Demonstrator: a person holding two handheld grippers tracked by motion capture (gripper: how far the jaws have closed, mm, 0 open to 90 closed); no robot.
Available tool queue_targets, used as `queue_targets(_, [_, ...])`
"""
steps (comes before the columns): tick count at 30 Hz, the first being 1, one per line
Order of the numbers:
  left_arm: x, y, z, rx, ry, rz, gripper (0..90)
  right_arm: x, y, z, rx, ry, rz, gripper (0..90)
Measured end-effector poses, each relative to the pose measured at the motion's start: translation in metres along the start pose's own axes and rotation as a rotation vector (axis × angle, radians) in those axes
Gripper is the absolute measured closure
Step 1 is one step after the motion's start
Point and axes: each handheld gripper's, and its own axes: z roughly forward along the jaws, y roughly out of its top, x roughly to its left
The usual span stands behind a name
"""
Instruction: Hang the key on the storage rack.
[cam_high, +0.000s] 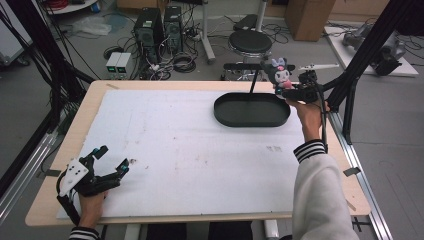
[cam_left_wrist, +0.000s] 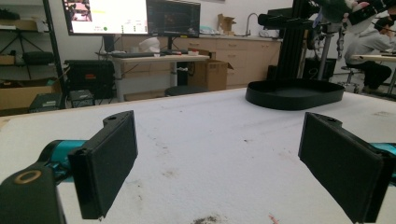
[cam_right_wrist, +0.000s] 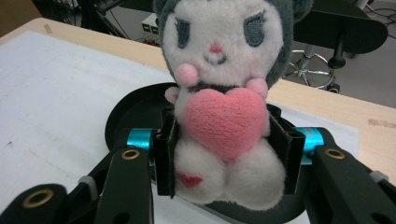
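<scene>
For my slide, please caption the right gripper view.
Right gripper clamps a plush toy above the black tray.

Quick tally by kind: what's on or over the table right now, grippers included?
Grippers: 2, left gripper open on the mat, right gripper shut on the toy
Plush toy: 1, held above the tray's edge
Black tray: 1, nothing in it
White mat: 1
Total: 5

Black claws (cam_right_wrist: 224, 154) with teal joints and brass rivets; white sleeve (cam_high: 320, 195), striped cuff.
</scene>
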Motion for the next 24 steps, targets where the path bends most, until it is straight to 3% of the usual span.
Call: queue_targets(24, [0.0, 0.0, 0.0, 0.001, 0.0, 0.0, 12.2, -0.012, 0.001, 0.016, -0.025, -0.056, 0.063, 53.2])
